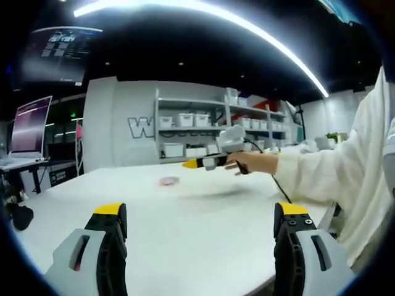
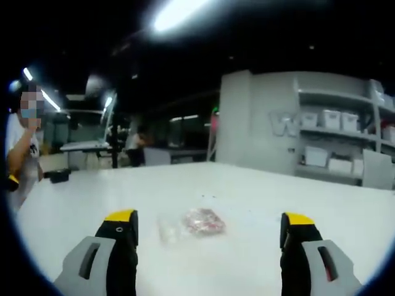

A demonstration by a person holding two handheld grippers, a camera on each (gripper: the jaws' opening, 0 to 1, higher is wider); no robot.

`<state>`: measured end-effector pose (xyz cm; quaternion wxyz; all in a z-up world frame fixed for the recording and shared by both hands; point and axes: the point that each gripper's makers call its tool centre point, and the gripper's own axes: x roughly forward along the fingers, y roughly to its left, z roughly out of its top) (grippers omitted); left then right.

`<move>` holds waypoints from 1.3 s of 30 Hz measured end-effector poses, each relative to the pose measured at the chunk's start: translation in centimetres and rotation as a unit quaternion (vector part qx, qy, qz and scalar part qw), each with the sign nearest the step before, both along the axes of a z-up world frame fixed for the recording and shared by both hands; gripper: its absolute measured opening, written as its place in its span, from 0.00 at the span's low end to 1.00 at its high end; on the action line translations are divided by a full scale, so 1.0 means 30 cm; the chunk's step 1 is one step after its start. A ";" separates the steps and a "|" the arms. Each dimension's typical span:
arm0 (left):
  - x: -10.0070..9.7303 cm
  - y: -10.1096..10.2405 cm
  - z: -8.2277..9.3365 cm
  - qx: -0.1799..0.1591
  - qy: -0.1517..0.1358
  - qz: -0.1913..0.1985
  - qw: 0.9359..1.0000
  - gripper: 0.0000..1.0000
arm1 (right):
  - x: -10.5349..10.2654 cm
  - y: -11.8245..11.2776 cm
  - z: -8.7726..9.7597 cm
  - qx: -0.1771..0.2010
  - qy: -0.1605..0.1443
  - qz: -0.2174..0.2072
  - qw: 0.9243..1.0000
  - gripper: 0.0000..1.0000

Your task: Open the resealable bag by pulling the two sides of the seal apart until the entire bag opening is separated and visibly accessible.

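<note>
Though blur in the right gripper view hides any seal line, the resealable bag [image 2: 191,224] lies flat on the white worktop [image 2: 247,197] between the right gripper's [image 2: 208,229] widely spread jaws, clear plastic holding what looks like something reddish. From the left gripper view the bag is a small pinkish smudge far across the worktop, beyond the left gripper [image 1: 200,219] with its jaws spread and empty. Storage shelves [image 1: 197,132] with white bins line the grey wall behind.

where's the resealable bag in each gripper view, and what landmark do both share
Left gripper view: the bag is a small pinkish spot lying mid-table, left of centre, beyond the jaws.
Right gripper view: the bag lies just ahead, between the jaws.
Shared landmark: the shelving with white bins.
</note>
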<state>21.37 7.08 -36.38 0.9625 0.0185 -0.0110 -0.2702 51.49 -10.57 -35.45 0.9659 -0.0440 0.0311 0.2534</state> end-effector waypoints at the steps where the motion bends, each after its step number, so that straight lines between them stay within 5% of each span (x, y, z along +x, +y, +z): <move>1: -0.002 0.002 -0.001 -0.001 0.000 0.001 1.000 0.98 | -0.002 -0.005 -0.001 0.001 0.000 -0.001 1.000 0.97; 39: -0.089 -0.012 0.003 -0.005 -0.014 0.001 1.000 0.98 | -0.136 -0.116 0.004 0.024 -0.008 -0.030 0.999 0.94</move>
